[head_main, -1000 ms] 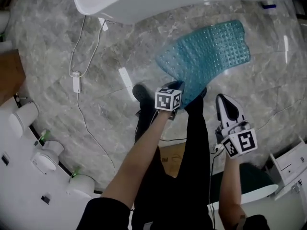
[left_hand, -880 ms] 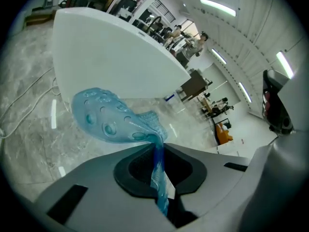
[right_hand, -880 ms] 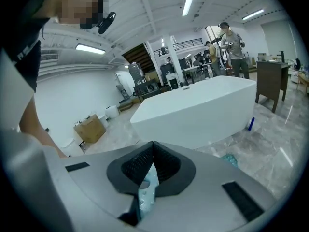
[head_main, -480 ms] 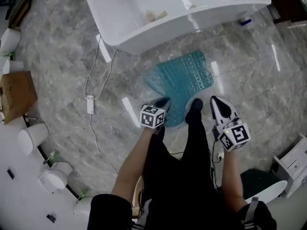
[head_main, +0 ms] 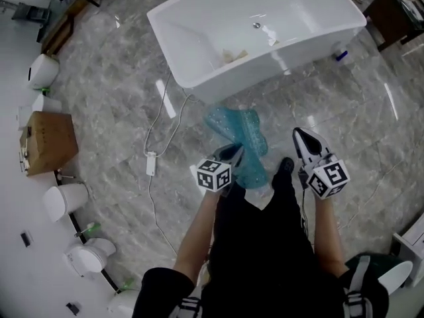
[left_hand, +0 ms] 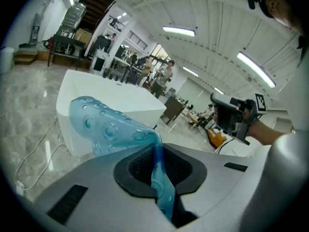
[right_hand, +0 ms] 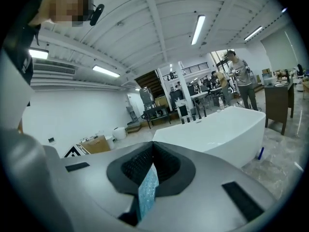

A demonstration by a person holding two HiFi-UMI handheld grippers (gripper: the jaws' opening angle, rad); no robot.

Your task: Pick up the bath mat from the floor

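Teal, see-through rubber studded with round suction cups: the bath mat point(head_main: 240, 138) hangs off the grey marble floor point(head_main: 119, 91), just in front of the long side wall of the white bathtub point(head_main: 278, 53). In the head view it droops in a narrow fold from the left gripper point(head_main: 233, 152), with its free end nearest the tub.

The left gripper view shows the grip plainly. The left gripper point(left_hand: 157, 164) has its jaws pressed tight on one edge of the mat point(left_hand: 104, 127), which bulges out past them towards the tub point(left_hand: 120, 93).

The right gripper point(head_main: 302, 138) is held up on the side of the mat nearer the tub's drain end, clear of the hanging fold. In its own view the right gripper point(right_hand: 150, 170) has its jaws drawn together on a thin teal strip point(right_hand: 147, 190). That strip may be a bit of mat, but the narrow slot shows too little of it to be sure. The tub point(right_hand: 217, 127) stands beyond these jaws.

A white cable point(head_main: 159, 128) trails over the floor from the tub's other end, away from the mat. A cardboard box point(head_main: 48, 141) sits well apart from the tub on that same side. A small blue bottle point(head_main: 340, 55) stands against the tub's drain end.
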